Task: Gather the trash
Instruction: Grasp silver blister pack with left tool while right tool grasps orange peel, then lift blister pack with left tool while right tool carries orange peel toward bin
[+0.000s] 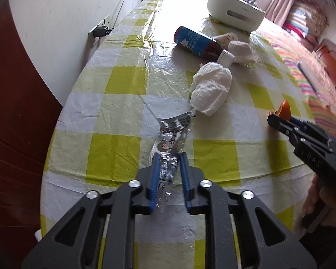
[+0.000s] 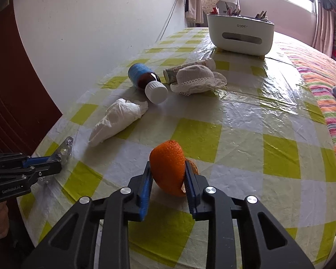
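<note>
Left wrist view: left gripper (image 1: 169, 157) pinching foil wrapper (image 1: 171, 134), right gripper (image 2: 166, 168) clamping orange peel (image 2: 167, 165), both low over worktop (image 2: 246, 121), apparently for binning.

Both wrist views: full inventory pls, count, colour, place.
foil wrapper: 1, silver, near table edge, between left jaws
orange peel: 1, orange, between right jaws
crumpled tissue: 1, white, mid-table
bottle: 1, brown, blue label, white cap, lying down
lace hat: 1, white, beside bottle
rolled packet: 1, pale, behind hat
bin: 1, white, far end
tablecloth: 1, yellow-white check
striped cloth: 1, multicolour, right edge
left gripper: 1, black, blue pads, shut on wrapper
right gripper: 1, same, shut on peel
</note>
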`<control>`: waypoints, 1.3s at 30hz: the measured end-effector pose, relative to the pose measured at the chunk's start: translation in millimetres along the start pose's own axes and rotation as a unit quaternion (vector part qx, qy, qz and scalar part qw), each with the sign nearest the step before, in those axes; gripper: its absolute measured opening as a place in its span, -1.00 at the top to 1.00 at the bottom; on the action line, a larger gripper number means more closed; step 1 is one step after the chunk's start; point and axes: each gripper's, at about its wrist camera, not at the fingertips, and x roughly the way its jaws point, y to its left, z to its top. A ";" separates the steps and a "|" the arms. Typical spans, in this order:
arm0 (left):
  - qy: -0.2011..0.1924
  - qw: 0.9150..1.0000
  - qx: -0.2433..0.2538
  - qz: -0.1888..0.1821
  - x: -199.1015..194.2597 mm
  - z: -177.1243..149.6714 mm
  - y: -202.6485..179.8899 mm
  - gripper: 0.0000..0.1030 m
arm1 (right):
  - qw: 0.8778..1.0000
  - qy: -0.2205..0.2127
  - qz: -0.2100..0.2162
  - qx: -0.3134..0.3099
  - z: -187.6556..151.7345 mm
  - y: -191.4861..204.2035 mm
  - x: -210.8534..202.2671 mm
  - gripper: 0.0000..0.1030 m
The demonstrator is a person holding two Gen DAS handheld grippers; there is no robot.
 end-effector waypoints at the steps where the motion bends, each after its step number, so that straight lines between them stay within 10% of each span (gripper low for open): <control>1: 0.000 1.000 -0.004 -0.001 0.3 0.3 -0.1 0.74 | 1.000 -0.003 0.002 0.001 0.3 0.4 -1.8 0.51; 39: -0.061 0.993 0.073 0.076 -4.1 -5.0 -94.0 0.83 | 0.997 -0.073 -0.012 0.035 -19.2 -38.9 -74.9 0.51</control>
